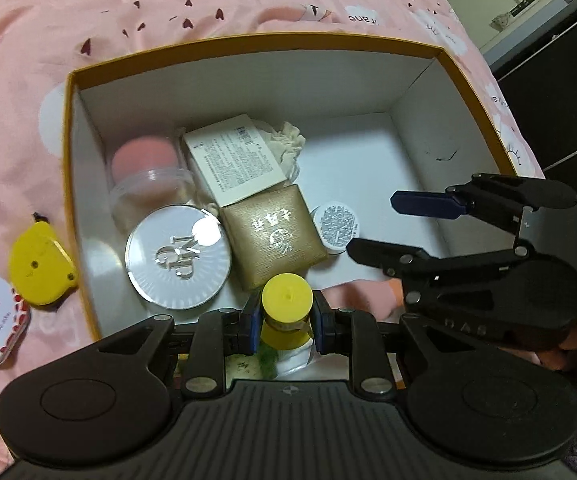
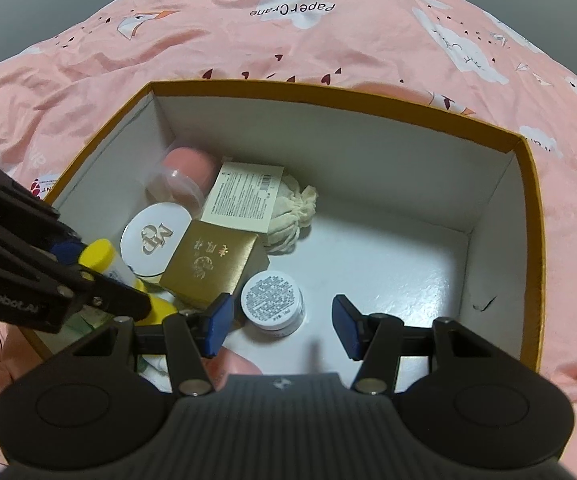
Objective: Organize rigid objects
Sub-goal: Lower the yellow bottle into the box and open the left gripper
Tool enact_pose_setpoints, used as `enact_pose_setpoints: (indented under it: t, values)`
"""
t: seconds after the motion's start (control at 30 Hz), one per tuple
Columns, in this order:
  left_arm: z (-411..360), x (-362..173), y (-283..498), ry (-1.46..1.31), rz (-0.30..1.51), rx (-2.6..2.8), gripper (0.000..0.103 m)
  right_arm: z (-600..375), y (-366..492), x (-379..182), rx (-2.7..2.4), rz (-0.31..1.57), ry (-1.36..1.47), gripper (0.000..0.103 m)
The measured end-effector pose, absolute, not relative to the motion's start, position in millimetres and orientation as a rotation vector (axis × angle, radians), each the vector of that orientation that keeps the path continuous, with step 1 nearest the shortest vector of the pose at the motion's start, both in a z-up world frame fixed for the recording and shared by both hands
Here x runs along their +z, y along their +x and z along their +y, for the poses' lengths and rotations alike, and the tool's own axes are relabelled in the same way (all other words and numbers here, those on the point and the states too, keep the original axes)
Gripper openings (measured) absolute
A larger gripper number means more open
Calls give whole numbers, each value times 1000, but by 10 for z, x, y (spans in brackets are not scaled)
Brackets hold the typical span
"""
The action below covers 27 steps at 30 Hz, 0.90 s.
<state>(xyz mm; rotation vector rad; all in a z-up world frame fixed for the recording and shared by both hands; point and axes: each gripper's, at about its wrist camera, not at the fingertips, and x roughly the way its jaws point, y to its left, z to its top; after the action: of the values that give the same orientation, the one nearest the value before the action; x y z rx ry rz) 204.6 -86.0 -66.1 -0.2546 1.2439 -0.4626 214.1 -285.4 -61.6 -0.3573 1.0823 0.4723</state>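
Your left gripper [image 1: 287, 322] pinches a small yellow-capped bottle [image 1: 287, 300] just over the near wall of the orange-rimmed white cardboard box [image 1: 248, 80]. Your right gripper [image 2: 282, 326] is spread with nothing between its pads, above a small white round jar [image 2: 272, 300] beside a gold square box [image 2: 212, 266].
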Motion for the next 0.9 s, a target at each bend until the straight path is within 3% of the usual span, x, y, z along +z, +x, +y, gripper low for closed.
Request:
enact_pose_setpoints:
  t: [0.33,0.9]
  values:
    - [-1093,-703,2027,-146,1168,-454,27,-2897,2101,-615,441,1070,-396,58]
    - [-1167,-730,1953,-194,1076,-462,27,-3016,2030,-531,421,1067,-409,62]
